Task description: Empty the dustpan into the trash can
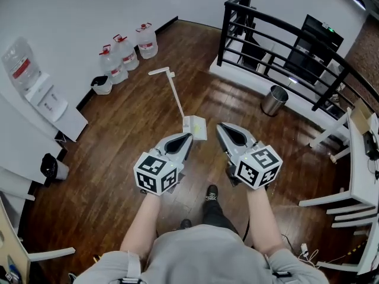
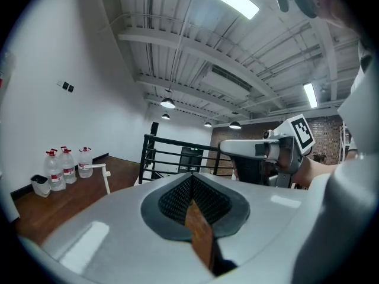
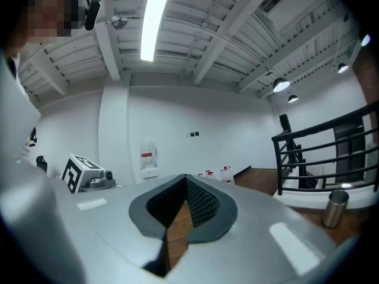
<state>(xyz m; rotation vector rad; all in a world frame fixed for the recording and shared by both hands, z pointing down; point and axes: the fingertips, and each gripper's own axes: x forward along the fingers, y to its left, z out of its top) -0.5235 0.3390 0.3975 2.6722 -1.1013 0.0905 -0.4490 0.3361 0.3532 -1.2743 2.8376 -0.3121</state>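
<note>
A white long-handled dustpan [image 1: 195, 126] stands on the wooden floor just ahead of both grippers, its handle [image 1: 173, 90] rising toward the wall. The handle also shows in the left gripper view [image 2: 106, 177]. A round metal trash can [image 1: 274, 100] stands to the right by the black railing, and shows low at the right in the right gripper view [image 3: 336, 208]. My left gripper [image 1: 188, 137] [image 2: 190, 176] is shut and holds nothing, a short way from the pan. My right gripper [image 1: 220, 127] [image 3: 186, 178] is held level beside it, jaws together and empty.
Three water bottles [image 1: 127, 51] and a small white bin [image 1: 102, 85] stand by the far wall. A water dispenser [image 1: 35, 81] is at the left. The black railing [image 1: 284, 46] runs along the right, with white desks [image 1: 362, 158] beyond. The person's shoe [image 1: 211, 193] is below.
</note>
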